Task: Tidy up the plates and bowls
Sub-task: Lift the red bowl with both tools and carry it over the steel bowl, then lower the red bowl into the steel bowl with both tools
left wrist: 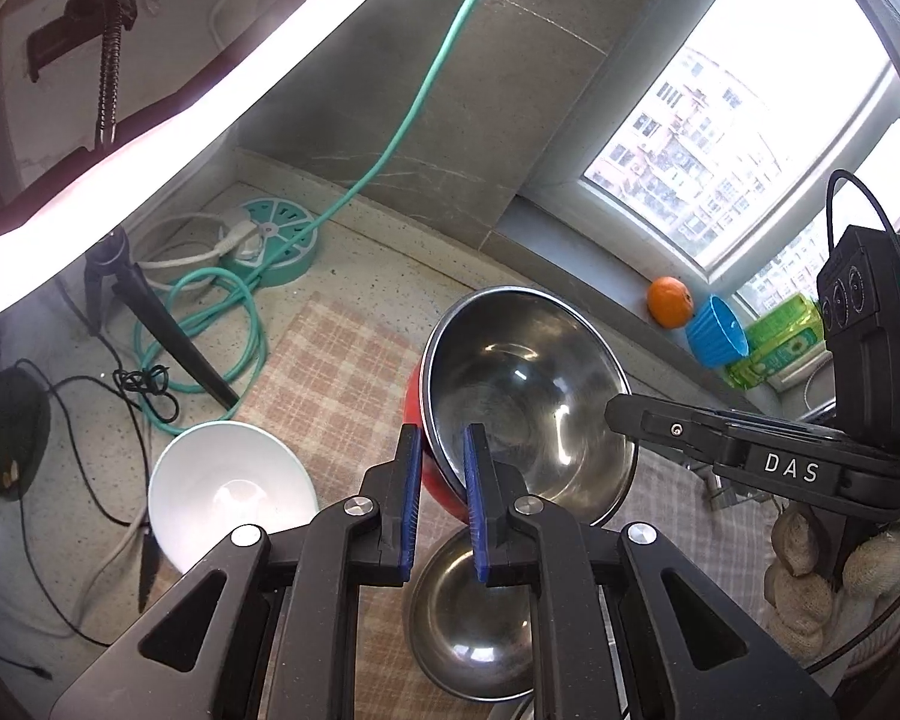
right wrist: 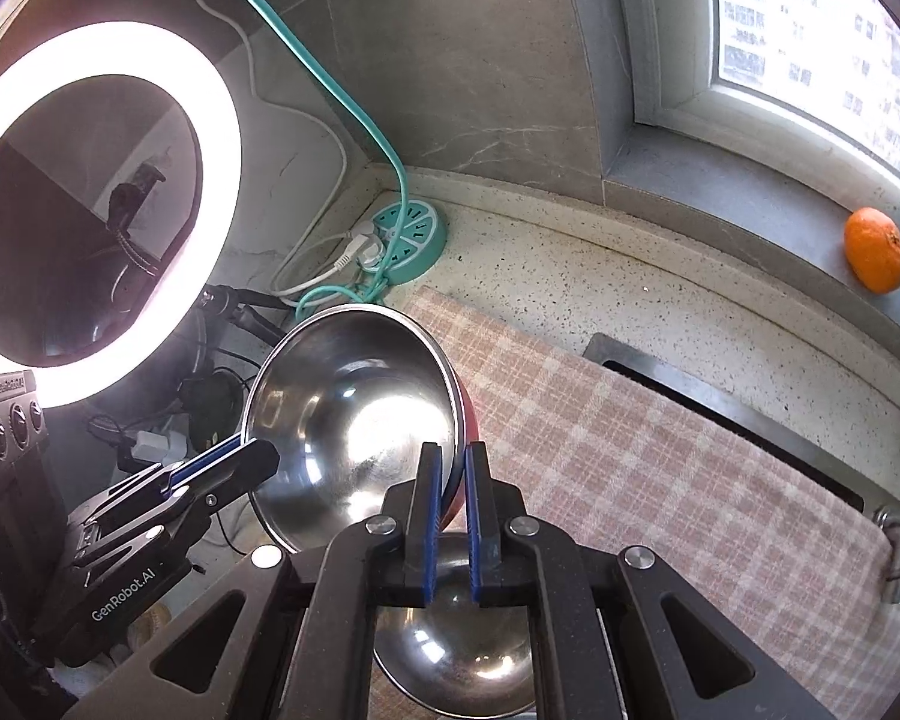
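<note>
Two claws share one bowl. Your left claw [left wrist: 441, 504] is clenched on the near rim of the red-skinned, steel-lined round bowl [left wrist: 528, 396], one pad inside, one on the red outside. Your right claw [right wrist: 450, 516] is clenched on the opposite rim of that bowl [right wrist: 354, 420], again one pad each side.

Bowl is lifted clear and tilted steeply, mouth turned toward the left wrist camera. Directly below it, on the pink checked cloth [right wrist: 630, 450] covering the bench, sits a smaller plain steel bowl [left wrist: 474, 612], mouth up. A white round bowl [left wrist: 228, 492] rests on the cloth's left edge, apart from both.

Judgement: nesting turns on levelling the rim, then lowering straight down. Both claws point inward from opposite sides, wrists angled down; roll them together or the rim will twist.
</note>
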{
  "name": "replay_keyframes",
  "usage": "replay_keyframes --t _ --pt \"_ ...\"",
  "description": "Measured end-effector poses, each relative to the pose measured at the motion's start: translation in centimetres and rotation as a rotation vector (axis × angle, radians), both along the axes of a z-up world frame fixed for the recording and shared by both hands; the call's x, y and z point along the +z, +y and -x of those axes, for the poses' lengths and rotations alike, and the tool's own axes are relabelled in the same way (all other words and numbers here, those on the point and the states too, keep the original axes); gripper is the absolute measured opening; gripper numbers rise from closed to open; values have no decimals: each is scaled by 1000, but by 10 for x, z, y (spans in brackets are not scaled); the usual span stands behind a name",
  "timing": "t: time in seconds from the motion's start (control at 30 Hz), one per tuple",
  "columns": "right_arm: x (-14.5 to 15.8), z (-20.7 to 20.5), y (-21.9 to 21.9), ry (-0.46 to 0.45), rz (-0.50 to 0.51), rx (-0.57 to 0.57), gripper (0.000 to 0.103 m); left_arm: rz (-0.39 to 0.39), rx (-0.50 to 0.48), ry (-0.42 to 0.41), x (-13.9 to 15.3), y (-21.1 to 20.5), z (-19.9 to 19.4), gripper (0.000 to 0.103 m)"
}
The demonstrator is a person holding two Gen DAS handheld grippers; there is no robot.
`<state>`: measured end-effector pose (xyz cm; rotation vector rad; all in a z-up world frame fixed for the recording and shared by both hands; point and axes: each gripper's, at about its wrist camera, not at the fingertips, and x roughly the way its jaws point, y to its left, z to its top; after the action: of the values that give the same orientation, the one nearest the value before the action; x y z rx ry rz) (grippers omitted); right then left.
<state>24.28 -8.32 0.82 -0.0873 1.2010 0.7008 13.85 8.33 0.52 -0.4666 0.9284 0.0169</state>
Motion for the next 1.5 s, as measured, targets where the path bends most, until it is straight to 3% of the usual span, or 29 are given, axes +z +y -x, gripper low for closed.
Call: replay_keyframes --t 0.57,1.5 --pt "-10 52 -38 28 3 -135 7 8 -148 26 -7 -22 26 12" --pt "-72 83 -68 81 89 -202 8 -19 -222 146 -58 -56 36 12"
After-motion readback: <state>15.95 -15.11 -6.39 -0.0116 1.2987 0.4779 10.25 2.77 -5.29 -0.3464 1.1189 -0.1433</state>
